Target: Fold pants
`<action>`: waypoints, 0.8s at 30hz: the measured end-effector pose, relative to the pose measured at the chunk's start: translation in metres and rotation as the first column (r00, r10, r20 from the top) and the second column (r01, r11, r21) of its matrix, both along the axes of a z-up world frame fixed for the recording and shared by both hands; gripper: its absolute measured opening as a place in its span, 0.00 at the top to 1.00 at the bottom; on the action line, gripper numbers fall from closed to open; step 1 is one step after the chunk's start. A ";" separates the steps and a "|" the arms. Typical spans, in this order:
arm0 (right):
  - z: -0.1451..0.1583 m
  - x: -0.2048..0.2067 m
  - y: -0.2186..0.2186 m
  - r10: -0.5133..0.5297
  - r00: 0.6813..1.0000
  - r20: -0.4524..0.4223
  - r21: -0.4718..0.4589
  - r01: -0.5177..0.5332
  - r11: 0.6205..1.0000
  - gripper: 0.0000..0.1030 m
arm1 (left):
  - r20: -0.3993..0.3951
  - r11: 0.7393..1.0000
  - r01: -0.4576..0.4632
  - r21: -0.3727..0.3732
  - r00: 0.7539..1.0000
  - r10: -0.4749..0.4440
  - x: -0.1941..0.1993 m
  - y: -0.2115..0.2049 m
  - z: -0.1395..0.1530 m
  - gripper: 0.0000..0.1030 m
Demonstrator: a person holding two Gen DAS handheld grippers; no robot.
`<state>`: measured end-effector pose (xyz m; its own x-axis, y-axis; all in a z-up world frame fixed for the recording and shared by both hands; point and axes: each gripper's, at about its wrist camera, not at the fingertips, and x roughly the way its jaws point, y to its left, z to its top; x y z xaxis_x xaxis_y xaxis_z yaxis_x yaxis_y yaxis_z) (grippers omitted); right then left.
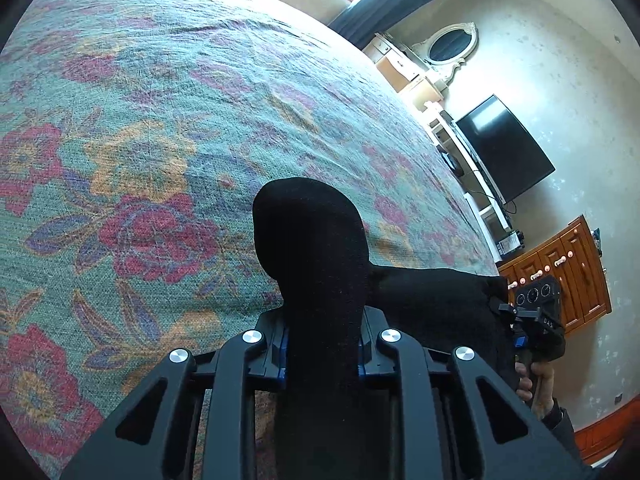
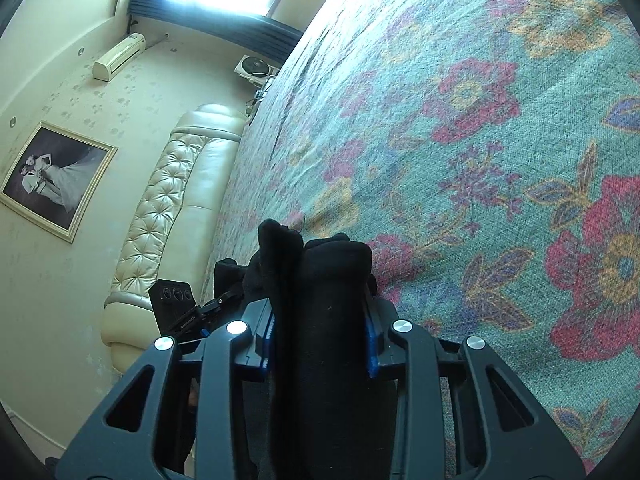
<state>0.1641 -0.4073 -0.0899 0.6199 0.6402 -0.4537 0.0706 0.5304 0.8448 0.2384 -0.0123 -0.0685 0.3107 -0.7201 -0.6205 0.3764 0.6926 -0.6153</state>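
Claws both clamp bunched black pants, the left claw [image 1: 323, 356] and right claw [image 2: 320, 340] each pinching a thick fold [image 1: 316, 248] held up over the floral bed cover [image 1: 160, 120], so I judge they should move together, level and taut, lowering it evenly.

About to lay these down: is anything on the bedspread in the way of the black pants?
Nothing visible. The left gripper and right gripper are both clamped on the black fabric pants, and the teal floral bedspread ahead shows only its own wrinkles.
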 end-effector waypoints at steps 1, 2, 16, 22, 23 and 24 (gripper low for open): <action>0.001 0.002 0.002 0.000 1.000 0.000 0.001 0.000 1.000 0.69 | 0.002 1.000 -0.001 0.002 1.000 0.001 0.000 0.002 0.001 0.78; 0.001 0.004 0.004 -0.001 1.000 -0.001 0.009 0.001 1.000 0.69 | 0.004 1.000 -0.004 0.003 1.000 0.004 0.000 0.004 0.001 0.78; -0.013 0.058 0.049 0.041 0.999 -0.008 0.077 -0.041 0.996 0.69 | 0.007 0.994 -0.096 0.044 0.995 0.096 0.034 0.051 0.012 0.78; -0.023 0.082 0.067 0.055 0.998 -0.023 0.099 -0.052 0.994 0.69 | -0.007 0.991 -0.125 0.045 0.992 0.126 0.050 0.069 0.008 0.78; -0.025 0.083 0.068 0.052 0.998 -0.025 0.103 -0.049 0.993 0.69 | -0.013 0.991 -0.124 0.048 0.992 0.125 0.052 0.069 0.004 0.78; -0.027 0.084 0.068 0.050 0.998 -0.030 0.106 -0.046 0.993 0.69 | -0.017 0.991 -0.123 0.052 0.992 0.124 0.052 0.068 0.001 0.78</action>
